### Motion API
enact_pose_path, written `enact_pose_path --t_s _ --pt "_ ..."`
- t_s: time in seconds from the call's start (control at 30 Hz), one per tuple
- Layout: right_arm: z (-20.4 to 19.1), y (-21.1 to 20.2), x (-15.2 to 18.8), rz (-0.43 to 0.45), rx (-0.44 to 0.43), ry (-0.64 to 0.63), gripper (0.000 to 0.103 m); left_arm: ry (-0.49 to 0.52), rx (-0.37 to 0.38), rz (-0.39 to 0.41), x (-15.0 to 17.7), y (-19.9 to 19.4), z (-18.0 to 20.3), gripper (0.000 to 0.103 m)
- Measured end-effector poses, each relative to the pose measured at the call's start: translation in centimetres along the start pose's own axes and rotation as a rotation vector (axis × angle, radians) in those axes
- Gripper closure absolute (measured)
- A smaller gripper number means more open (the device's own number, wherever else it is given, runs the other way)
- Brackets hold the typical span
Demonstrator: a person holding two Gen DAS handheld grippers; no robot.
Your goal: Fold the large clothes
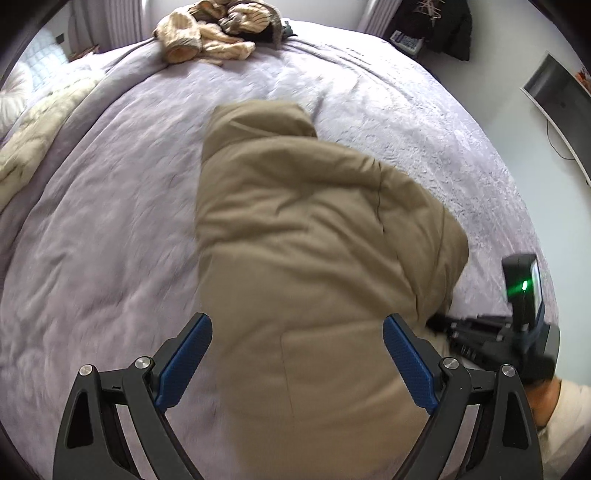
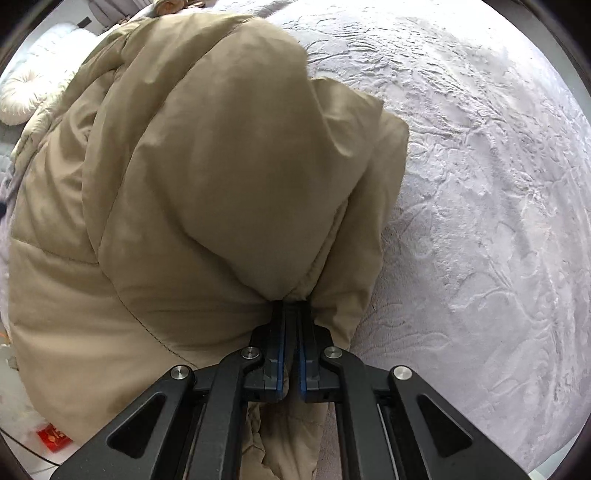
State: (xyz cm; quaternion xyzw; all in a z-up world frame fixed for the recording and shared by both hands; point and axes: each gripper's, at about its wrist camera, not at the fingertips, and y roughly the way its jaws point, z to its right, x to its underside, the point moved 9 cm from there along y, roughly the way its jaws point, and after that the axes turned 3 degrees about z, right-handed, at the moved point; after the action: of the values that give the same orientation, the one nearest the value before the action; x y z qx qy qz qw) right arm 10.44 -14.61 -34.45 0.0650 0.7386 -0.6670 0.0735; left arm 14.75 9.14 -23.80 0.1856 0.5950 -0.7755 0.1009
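- Right tongs (image 2: 291,314) are clamping a bunched fold of the tan padded jacket (image 2: 207,177), pads nearly together, pointing down at the bed.
- Left tongs (image 1: 297,354) are hanging wide apart above the jacket's near end, nothing between the blue pads (image 1: 404,363).
- Jacket is lying partly folded mid-bed on the lilac bedspread (image 1: 110,206), one thick flap doubled over its body.
- Cream knit pile (image 1: 210,33) is sitting at the far edge of the bed, well apart from the jacket.
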Motion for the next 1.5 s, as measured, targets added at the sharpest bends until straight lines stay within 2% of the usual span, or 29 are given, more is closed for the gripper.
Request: enact_pose_path --t_s 0.07,0.13,0.33,0.5,0.73,1.0,1.07,1.1,1.13,1.27,1.4,1.5 --pt "-0.2 -0.5 -0.1 -0.002 -0.009 0.009 0.097 -0.006 -0.004 -0.008 0.9 -0.7 -0.3 0.009" --pt "-0.2 -1.0 -0.2 -0.003 -0.022 0.016 0.096 -0.017 -0.003 -0.015 1.8 -1.3 -0.6 0.002" --pt "0.0 -1.8 0.2 -0.023 -0.032 0.026 0.096 -0.038 -0.017 -0.020 3.4 -2.4 -1.1 0.002" --pt "0.3 -4.5 -0.2 -0.028 -0.054 0.049 0.096 -0.044 -0.021 -0.029 4.5 -3.4 -1.3 0.002" --pt "0.6 -7.6 1.7 -0.016 -0.073 0.066 0.096 -0.056 -0.052 -0.040 5.7 -4.7 -1.5 0.001" --pt "-1.2 -11.2 4.7 -0.006 -0.098 0.058 0.095 -0.059 -0.158 0.042 5.2 -8.3 -2.5 0.001" --pt "-1.5 -12.4 5.1 0.001 -0.105 0.054 0.073 -0.059 -0.174 0.060 4.9 -9.2 -2.8 0.001" --pt "-2.1 -12.7 5.0 0.005 -0.105 0.053 0.035 -0.066 -0.171 0.063 4.7 -9.5 -2.9 0.001" --pt "-2.4 -13.0 5.1 0.012 -0.104 0.053 0.015 -0.075 -0.163 0.064 4.6 -9.9 -3.0 0.001" --pt "-3.7 -15.3 4.6 0.054 -0.094 0.039 0.014 -0.082 -0.186 0.079 4.1 -11.5 -2.9 0.001" --pt "-4.0 -17.7 3.9 0.116 -0.068 0.061 0.000 -0.074 -0.199 0.132 3.5 -13.7 -2.3 0.001" --pt "-3.8 -19.9 3.1 0.185 -0.031 0.066 0.000 -0.076 -0.195 0.157 2.9 -15.2 -1.6 0.001"
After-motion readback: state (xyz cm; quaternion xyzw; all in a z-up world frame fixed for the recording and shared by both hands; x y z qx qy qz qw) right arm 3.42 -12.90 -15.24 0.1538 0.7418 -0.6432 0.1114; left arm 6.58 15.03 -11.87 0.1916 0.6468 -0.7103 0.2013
